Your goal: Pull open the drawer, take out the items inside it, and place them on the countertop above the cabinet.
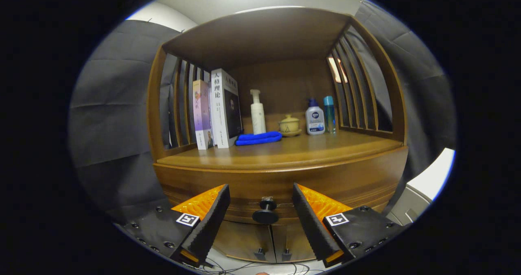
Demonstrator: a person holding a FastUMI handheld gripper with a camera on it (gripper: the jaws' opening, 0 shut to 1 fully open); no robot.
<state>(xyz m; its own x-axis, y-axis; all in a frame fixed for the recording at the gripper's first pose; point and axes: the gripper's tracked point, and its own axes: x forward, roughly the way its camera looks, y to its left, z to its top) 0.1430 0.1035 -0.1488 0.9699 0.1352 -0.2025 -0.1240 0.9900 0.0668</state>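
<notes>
- gripper (261, 197) is pointing at the front of a wooden cabinet, fingers standing wide apart, gripping nothing
- round dark knob (265, 213) is sitting in the gap between the two fingers, roughly centred, touching neither one
- knob is sticking out of the drawer (281, 187) front, the curved wooden band just under the countertop; drawer is looking closed, flush with the cabinet face
- two lower cabinet doors (248, 240) are showing beneath the drawer, between and below the fingers, each with a small dark handle near the middle seam
- thin cables are lying on the pale floor under the doors
- countertop (321, 147) is stretching beyond the fingers, above the drawer, front part bare
- on the countertop toward the back: two books (215, 110) are standing upright at the left against the slatted side
- folded blue cloth (259, 138) is lying just right of the books
- white pump bottle (257, 113) is standing behind the cloth
- small yellowish lidded cup (289, 125) on a saucer is sitting right of the pump bottle
- white bottle with blue cap (315, 118) and a slim teal bottle (329, 113) are standing side by side further right, near the right slats
- wooden shelf roof (260, 33) is covering the countertop, slatted sides left and right
- items inside the drawer are hidden, cannot tell what is in there
</notes>
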